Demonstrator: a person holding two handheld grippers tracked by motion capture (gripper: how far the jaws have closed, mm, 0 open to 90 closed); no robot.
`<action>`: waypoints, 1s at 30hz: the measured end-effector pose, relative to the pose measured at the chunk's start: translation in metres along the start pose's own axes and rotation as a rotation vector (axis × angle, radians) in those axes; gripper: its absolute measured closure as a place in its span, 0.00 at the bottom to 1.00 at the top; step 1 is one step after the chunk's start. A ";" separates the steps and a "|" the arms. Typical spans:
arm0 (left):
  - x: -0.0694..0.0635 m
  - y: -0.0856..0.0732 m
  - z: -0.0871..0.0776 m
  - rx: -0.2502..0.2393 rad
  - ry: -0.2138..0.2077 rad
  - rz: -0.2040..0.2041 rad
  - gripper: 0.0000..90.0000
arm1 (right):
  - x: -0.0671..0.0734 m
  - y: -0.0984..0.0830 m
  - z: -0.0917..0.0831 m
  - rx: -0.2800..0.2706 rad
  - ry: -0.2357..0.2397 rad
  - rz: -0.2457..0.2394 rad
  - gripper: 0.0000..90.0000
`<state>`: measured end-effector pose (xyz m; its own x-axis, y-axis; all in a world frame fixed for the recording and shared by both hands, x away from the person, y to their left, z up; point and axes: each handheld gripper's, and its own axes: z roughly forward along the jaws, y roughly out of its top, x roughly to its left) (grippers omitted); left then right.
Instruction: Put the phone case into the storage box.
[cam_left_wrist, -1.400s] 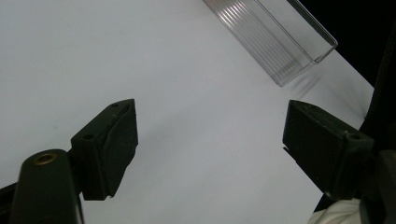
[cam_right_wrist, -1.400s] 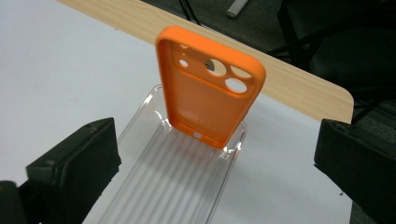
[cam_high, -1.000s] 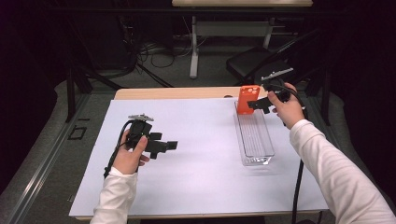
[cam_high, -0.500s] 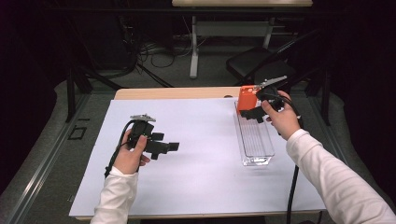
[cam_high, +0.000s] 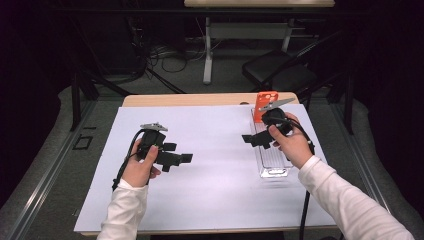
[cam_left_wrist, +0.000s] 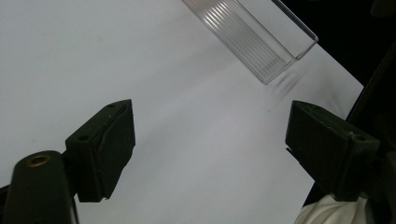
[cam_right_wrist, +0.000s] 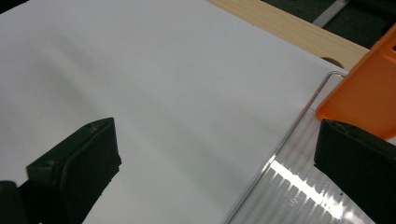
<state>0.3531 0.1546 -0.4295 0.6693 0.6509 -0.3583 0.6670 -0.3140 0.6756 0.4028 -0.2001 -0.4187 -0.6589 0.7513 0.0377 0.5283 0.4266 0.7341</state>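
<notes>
An orange plastic piece (cam_high: 265, 106) stands upright in the far end of a long clear tray (cam_high: 275, 171) at the table's right side. My right gripper (cam_high: 256, 140) hovers over the tray's left rim, nearer than the orange piece, open and holding nothing. In the right gripper view its jaws (cam_right_wrist: 219, 149) stand wide apart, with the orange piece (cam_right_wrist: 369, 98) and the ribbed tray floor (cam_right_wrist: 299, 186) at the right. My left gripper (cam_high: 176, 159) is held above the sheet at centre left, open and empty. The left gripper (cam_left_wrist: 212, 126) faces the tray's near end (cam_left_wrist: 261, 42).
A white sheet (cam_high: 215, 185) covers most of the wooden table (cam_high: 200, 100), whose bare strip shows along the far edge (cam_right_wrist: 289, 28). A dark chair (cam_high: 280, 75) and a table leg with cables stand on the floor beyond.
My right gripper has drawn back from the orange piece, toward the person and slightly left, over the tray's rim. The left gripper has hardly moved.
</notes>
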 end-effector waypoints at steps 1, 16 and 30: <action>0.000 0.000 0.000 0.000 0.000 0.001 0.18 | 0.003 -0.001 0.000 -0.002 0.005 -0.006 0.00; -0.005 -0.001 0.002 0.014 0.000 0.018 0.18 | 0.044 -0.035 0.011 -0.020 0.051 -0.044 0.00; -0.011 -0.001 0.003 0.019 -0.003 0.037 0.18 | 0.075 -0.065 0.020 -0.016 0.113 -0.049 0.00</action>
<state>0.3462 0.1460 -0.4280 0.6944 0.6366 -0.3355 0.6481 -0.3508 0.6760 0.3300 -0.1614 -0.4773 -0.7406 0.6676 0.0769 0.4858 0.4528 0.7477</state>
